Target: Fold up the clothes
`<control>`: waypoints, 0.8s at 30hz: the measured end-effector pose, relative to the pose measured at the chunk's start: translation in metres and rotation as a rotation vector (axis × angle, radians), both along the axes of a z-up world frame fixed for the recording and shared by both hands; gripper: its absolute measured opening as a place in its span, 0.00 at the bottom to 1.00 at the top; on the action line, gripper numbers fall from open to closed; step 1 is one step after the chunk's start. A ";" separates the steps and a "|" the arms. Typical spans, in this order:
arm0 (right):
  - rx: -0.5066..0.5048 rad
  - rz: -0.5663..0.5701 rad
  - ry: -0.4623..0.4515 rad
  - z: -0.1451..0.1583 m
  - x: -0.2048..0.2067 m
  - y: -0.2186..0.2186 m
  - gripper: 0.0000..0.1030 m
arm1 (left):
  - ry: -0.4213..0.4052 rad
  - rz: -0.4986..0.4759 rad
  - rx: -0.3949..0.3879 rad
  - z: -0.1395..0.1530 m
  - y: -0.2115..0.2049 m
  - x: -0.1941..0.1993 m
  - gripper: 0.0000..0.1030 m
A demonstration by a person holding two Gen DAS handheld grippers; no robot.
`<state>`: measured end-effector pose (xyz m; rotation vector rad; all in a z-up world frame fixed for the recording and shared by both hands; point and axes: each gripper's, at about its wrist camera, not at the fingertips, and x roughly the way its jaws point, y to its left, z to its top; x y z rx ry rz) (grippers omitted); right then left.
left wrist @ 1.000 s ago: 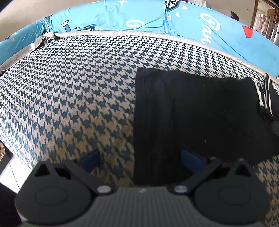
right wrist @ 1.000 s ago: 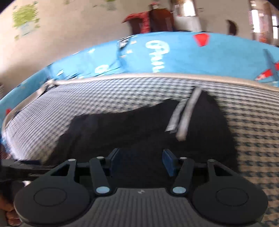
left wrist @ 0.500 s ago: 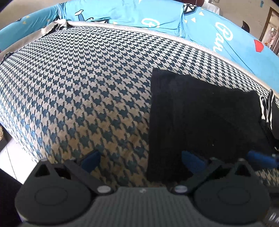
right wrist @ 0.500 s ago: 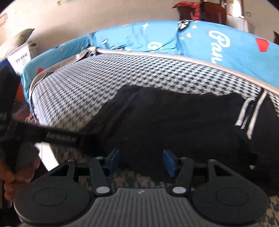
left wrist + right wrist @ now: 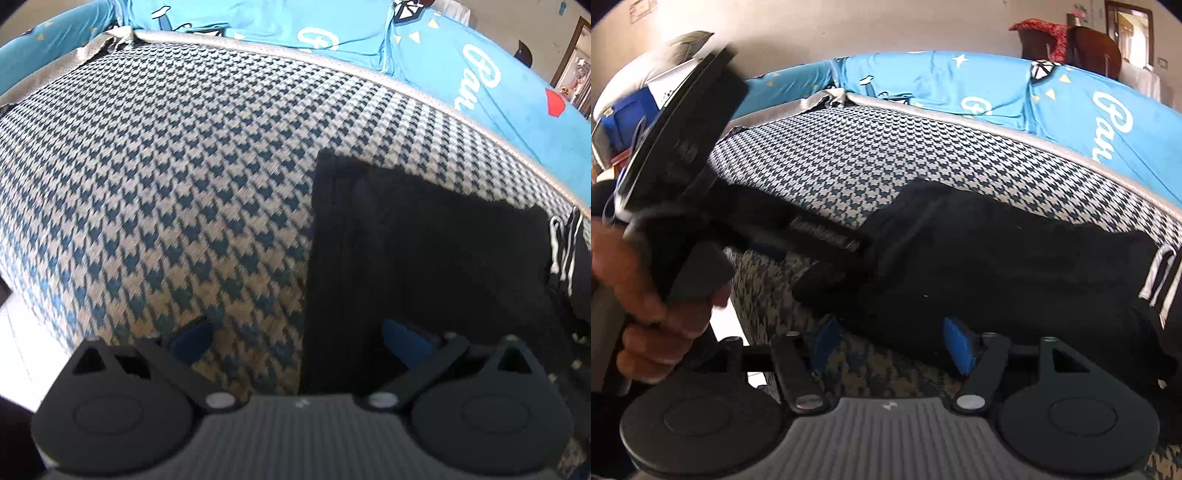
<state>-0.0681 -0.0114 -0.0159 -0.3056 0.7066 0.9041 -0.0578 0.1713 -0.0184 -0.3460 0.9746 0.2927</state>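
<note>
Both grippers hovering over black garment (image 5: 424, 240) on sofa (image 5: 166, 166): left gripper (image 5: 295, 336) wide open, empty; right gripper (image 5: 888, 341) jaws opening, gripping nothing.

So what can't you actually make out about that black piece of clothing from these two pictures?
- Black garment, left wrist view: its near edge is hidden behind the left hand-held gripper; its striped end runs off the right edge.
- Right wrist view: the garment's left end is hidden behind the left hand-held gripper's dark fingers; what kind of garment, folded how, cannot be told.
</note>
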 end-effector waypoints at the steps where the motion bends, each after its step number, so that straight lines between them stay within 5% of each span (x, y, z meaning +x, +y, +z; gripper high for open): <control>1: -0.005 0.006 -0.003 -0.001 0.000 0.003 0.62 | -0.005 0.001 0.007 0.002 0.001 0.001 1.00; 6: -0.023 0.037 -0.016 -0.006 -0.004 0.015 0.62 | -0.010 0.042 0.036 0.003 0.008 -0.002 1.00; 13: -0.075 0.097 -0.064 -0.016 -0.013 0.032 0.62 | 0.009 0.080 -0.074 -0.002 0.026 -0.009 1.00; 22: -0.116 0.126 -0.151 -0.024 -0.014 0.048 0.61 | 0.036 -0.033 -0.143 0.002 0.021 0.006 1.00; 24: -0.105 0.114 -0.148 -0.024 -0.012 0.048 0.53 | 0.043 -0.058 -0.155 0.003 0.020 0.011 1.00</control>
